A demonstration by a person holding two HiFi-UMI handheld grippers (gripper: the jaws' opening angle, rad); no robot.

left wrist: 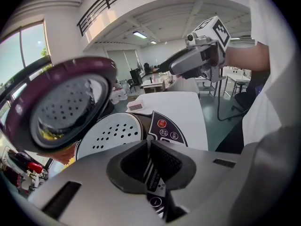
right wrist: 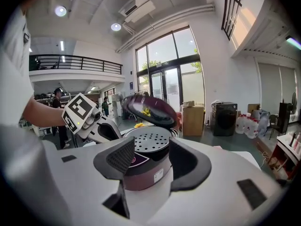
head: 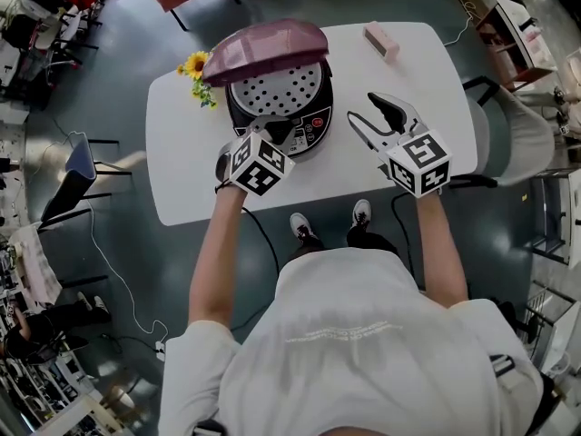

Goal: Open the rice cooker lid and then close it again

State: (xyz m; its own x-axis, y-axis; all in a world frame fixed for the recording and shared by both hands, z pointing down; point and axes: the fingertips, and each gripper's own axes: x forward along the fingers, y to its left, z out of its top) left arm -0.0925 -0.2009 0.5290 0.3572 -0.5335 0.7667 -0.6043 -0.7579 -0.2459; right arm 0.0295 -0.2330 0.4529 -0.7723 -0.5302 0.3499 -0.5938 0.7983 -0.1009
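The maroon rice cooker (head: 309, 125) stands on the white table (head: 182, 153) with its lid (head: 263, 48) swung up at the back. The white perforated inner plate (head: 277, 89) is exposed. My left gripper (head: 270, 134) is shut with nothing in it, tips just above the front control panel (left wrist: 164, 130). In the left gripper view the raised lid (left wrist: 61, 109) shows its underside at the left. My right gripper (head: 374, 118) hangs open over the table to the cooker's right, apart from it, and the cooker body (right wrist: 141, 173) shows between its jaws.
A yellow flower (head: 195, 64) lies by the cooker's left rear. A pink box (head: 381, 41) sits at the table's far right. Chairs stand at the right (head: 517, 125) and left (head: 73, 171) of the table.
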